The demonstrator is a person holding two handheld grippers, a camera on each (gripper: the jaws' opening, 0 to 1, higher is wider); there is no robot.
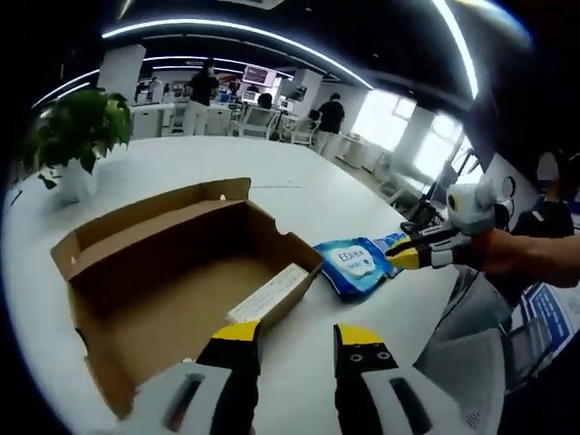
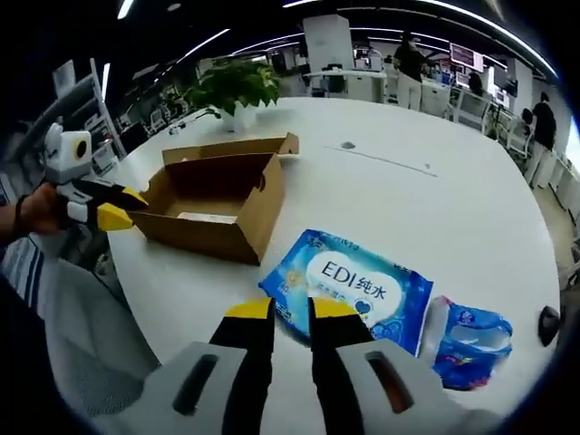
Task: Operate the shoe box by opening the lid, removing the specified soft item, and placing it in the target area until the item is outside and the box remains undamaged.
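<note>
Lying flat on the white table (image 2: 435, 154), the blue wet-wipes pack (image 2: 349, 288) is pinched at its near edge by the right gripper (image 2: 290, 310), beside the open cardboard shoe box (image 1: 181, 272); the left gripper (image 1: 294, 333) is held narrowly parted, empty

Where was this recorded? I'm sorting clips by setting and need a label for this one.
Most likely an open-plan office. People stand at desks with monitors in the background, long ceiling light strips run overhead, and the cardboard box sits on a big white table beside a potted plant.
</note>
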